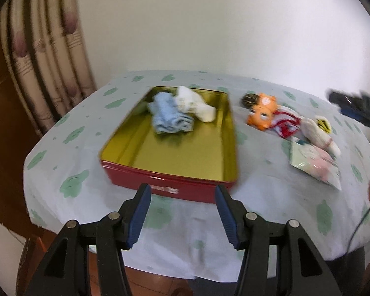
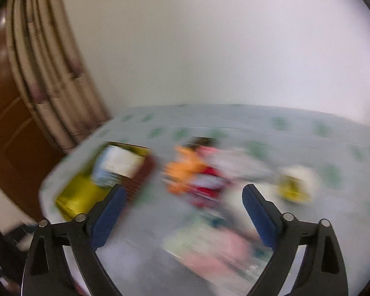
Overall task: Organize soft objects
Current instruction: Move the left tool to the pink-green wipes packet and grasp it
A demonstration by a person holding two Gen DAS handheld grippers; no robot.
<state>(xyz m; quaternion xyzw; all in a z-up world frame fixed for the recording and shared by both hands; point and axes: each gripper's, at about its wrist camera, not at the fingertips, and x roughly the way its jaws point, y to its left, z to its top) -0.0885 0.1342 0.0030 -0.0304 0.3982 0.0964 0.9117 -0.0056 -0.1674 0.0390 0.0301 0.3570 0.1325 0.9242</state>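
Two items stowed: you already have a blue cloth and a white sock lying in the far part of the tin, touching each other, which leaves its near half bare for more.
Tin: red outside, gold inside, lid off, sitting left of centre on the counter so you can drop things straight in.
Items waiting: right of the tin, well apart from its wall, you have an orange toy with a red-and-white garment against it, a white sock with a yellow patch beyond that, and a flat packet nearest you.
Left tongs: released, pads apart with nothing between them, hovering just before the tin's near wall; I judge you hold them there to steady or guard the tin while the other hand fetches.
Right tongs: spread wide and empty, aimed down at the loose pile; its view is heavily smeared, so you cannot read fine detail there.
Right tongs, other view: only a dark blurred shape at the far right edge, above the pile.
Step in hand: by my reading, you are reaching for the next soft piece.
Next move: you will want the pads low over one piece alone, since the toy and garment lie tangled together.
Risk: a grab at the garment could drag the toy with it.
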